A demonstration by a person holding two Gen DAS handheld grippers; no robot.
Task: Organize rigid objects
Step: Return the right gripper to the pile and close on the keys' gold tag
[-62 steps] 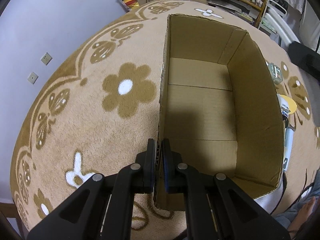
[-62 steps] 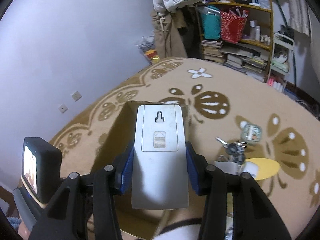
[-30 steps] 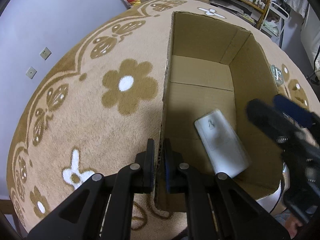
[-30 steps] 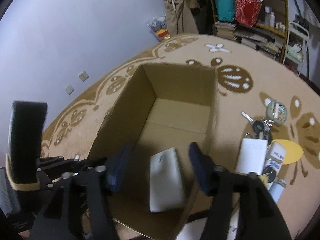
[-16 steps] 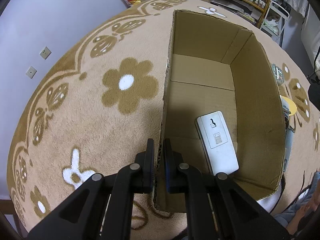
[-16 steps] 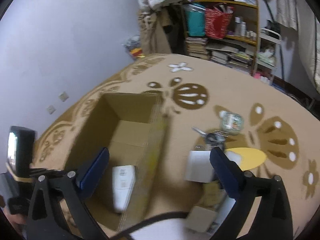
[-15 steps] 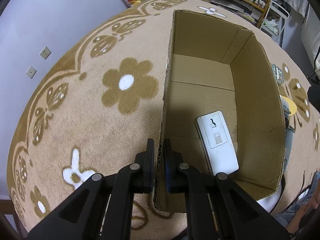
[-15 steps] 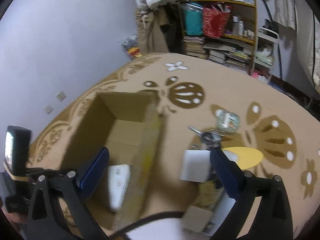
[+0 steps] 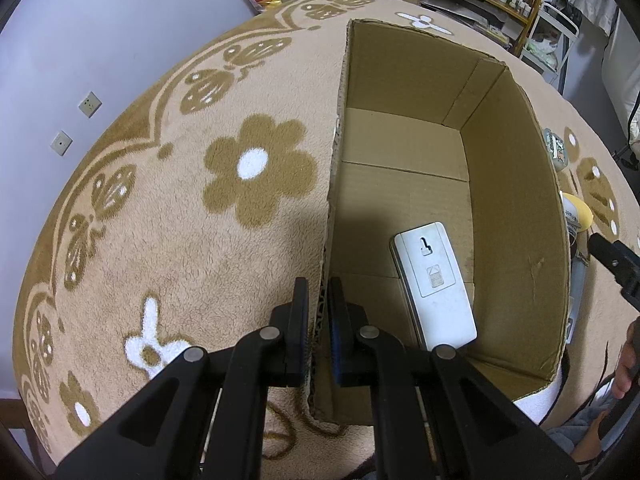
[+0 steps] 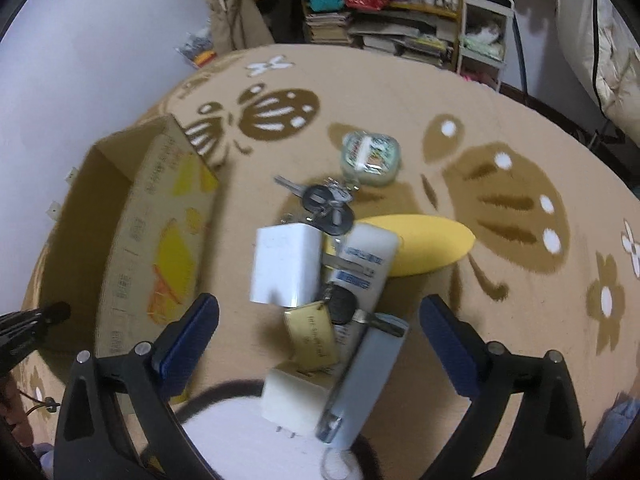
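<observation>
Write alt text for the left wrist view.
The left tool is clamped on the near wall of an open cardboard box that sits on a tan flowered rug. A white remote lies flat on the box floor.

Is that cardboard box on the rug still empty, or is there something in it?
Not empty. One white remote lies flat on the floor of the cardboard box, near its front end; the rest of the floor is bare cardboard.

Left wrist view looked steeply down, close on cardboard box [image 9: 516, 216]; right view over carpet [image 10: 400, 92] clutter; box [image 10: 132, 216] shared.
</observation>
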